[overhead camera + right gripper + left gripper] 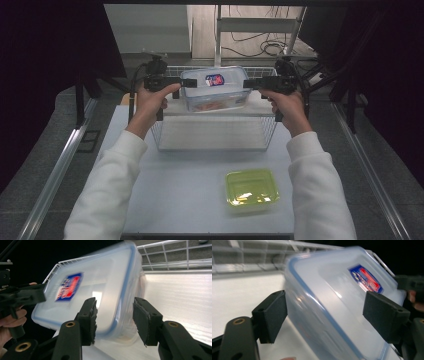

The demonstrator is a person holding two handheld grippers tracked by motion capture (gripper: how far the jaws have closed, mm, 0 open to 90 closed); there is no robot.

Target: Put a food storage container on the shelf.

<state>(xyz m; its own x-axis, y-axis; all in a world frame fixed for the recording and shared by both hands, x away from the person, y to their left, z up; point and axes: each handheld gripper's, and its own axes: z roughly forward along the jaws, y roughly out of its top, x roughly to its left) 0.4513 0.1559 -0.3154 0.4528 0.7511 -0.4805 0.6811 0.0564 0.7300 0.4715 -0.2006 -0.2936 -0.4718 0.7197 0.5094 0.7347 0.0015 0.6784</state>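
So there's a clear lidded container [216, 90] with a blue seal and a red-and-blue sticker on the lid, sitting over the wire basket [215, 131] at the far side of the table [170, 195]. Something reddish is inside it, can't tell what exactly. The left gripper [186, 83] straddles its left edge, and in the left gripper view the jaws stand wide with gaps on both sides, so open, not pinching. The right gripper [248, 83] has its jaws around the opposite rim; whether the pads actually press, I can't tell. A yellow-green lidded box [251, 188] sits well apart on the near table, contents not readable.
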